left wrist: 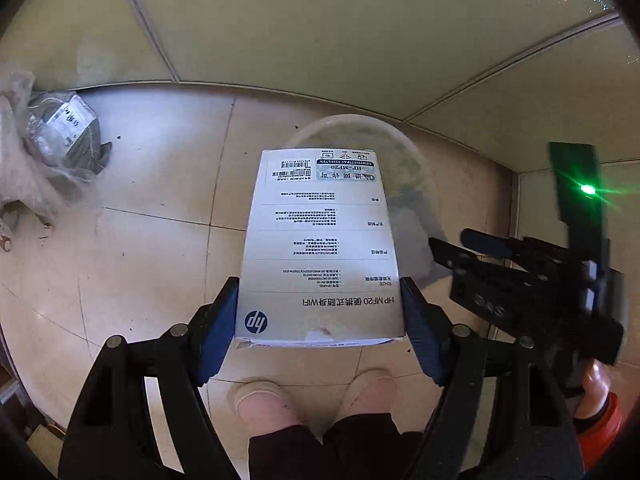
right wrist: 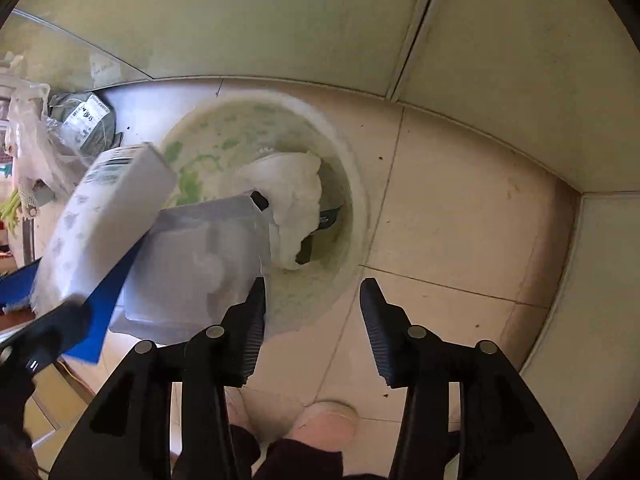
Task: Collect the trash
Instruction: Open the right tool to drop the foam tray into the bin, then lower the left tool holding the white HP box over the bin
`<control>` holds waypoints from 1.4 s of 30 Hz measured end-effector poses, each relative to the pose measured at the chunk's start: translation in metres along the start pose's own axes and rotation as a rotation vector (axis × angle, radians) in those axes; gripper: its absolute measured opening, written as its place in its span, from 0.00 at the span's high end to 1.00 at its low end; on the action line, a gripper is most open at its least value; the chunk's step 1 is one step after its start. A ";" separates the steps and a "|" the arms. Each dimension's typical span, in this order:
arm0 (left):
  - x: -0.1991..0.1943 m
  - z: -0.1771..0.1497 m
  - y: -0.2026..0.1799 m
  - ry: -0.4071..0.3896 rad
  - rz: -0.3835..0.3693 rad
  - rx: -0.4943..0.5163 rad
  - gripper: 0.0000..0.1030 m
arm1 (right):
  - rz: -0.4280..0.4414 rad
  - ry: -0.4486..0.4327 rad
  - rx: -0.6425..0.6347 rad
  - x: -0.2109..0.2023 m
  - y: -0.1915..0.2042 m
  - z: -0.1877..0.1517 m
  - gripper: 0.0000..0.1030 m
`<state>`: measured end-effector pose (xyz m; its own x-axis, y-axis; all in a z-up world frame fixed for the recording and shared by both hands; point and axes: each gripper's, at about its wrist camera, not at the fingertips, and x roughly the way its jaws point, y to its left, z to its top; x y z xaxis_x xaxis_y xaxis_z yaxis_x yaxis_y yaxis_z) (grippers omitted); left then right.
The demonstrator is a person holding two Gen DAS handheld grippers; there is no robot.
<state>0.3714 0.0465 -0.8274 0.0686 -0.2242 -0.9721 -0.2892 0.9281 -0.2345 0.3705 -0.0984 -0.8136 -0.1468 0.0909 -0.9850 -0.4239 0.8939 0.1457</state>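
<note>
My left gripper (left wrist: 320, 304) is shut on a white HP box (left wrist: 320, 248) and holds it in the air over the near rim of a translucent bin (left wrist: 400, 140) on the floor. The same box (right wrist: 108, 216) shows at the left of the right wrist view, with a clear plastic container (right wrist: 196, 256) just under it at the bin's edge. The bin (right wrist: 356, 208) holds crumpled white paper (right wrist: 296, 196) and a dark item. My right gripper (right wrist: 312, 320) is open and empty above the bin's near rim; it shows in the left wrist view (left wrist: 440, 246).
A pile of plastic bags with a grey labelled parcel (left wrist: 68, 128) lies on the tiled floor at the left by the wall. Pale green wall panels (left wrist: 320, 20) stand right behind the bin. My feet in pink slippers (left wrist: 264, 400) are below.
</note>
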 end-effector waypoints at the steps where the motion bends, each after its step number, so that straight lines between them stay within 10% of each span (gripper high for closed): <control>1: 0.002 0.002 -0.002 0.003 -0.006 0.005 0.26 | -0.007 -0.001 -0.002 -0.004 -0.002 -0.001 0.58; 17: 0.039 0.009 -0.006 0.069 -0.014 0.042 0.26 | -0.067 0.000 -0.042 0.009 -0.010 0.014 0.54; 42: 0.079 -0.002 -0.016 0.115 -0.003 0.039 0.26 | 0.078 0.045 0.047 0.019 -0.024 0.024 0.40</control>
<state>0.3798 0.0131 -0.9000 -0.0416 -0.2572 -0.9655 -0.2517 0.9378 -0.2390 0.3993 -0.1073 -0.8385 -0.2181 0.1421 -0.9655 -0.3678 0.9044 0.2162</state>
